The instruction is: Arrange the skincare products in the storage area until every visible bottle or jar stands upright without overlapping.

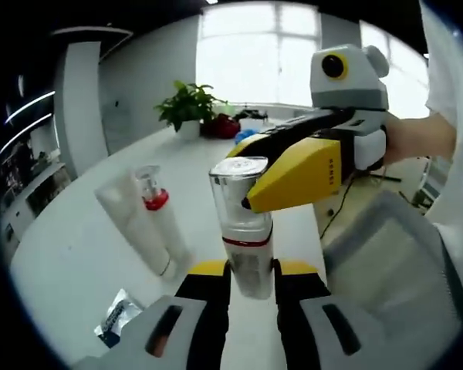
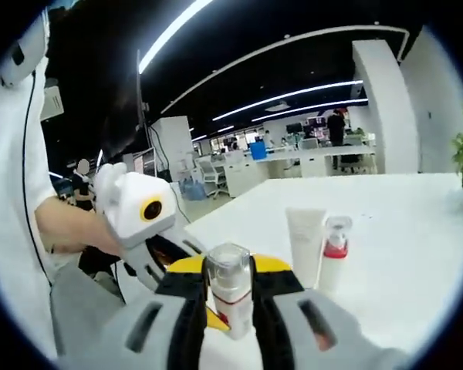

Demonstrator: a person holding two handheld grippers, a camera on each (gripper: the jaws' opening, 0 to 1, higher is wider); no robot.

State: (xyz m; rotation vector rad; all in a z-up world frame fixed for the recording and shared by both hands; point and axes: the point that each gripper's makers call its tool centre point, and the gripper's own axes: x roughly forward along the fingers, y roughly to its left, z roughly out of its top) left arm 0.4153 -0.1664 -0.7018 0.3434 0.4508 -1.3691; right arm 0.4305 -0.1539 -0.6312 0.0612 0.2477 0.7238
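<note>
**Clear-capped bottle held by both grippers above the tabletop**

Tabletop (image 1: 85, 254): white, broad; carries all items. A grey tray or bin (image 1: 393, 262) sits at its near edge, to the right in the left gripper view.

Left gripper (image 1: 251, 281): jaws clenched on the lower body of the clear-capped bottle (image 1: 243, 223), one on each side.

Right gripper (image 2: 230, 304): jaws closed against the same bottle from the opposite side; in the left gripper view its yellow jaw lies across the cap.

White tube (image 1: 135, 223): stands cap-down, upright, just beside the red-collared pump bottle (image 1: 158, 220), possibly touching; which, cannot be told.

Clear-capped bottle: long axis vertical, clear cap up, red band at mid-height. Whether its base rests on the tabletop is hidden by the jaws.

Foil sachet (image 1: 117, 314): lies flat near the left gripper.

Risks, as judged: a double grip with uneven pull may tilt the bottle or pop the cap; releasing one gripper before the base is seated could topple it; setting it too near the tube and pump bottle could knock them over.
</note>
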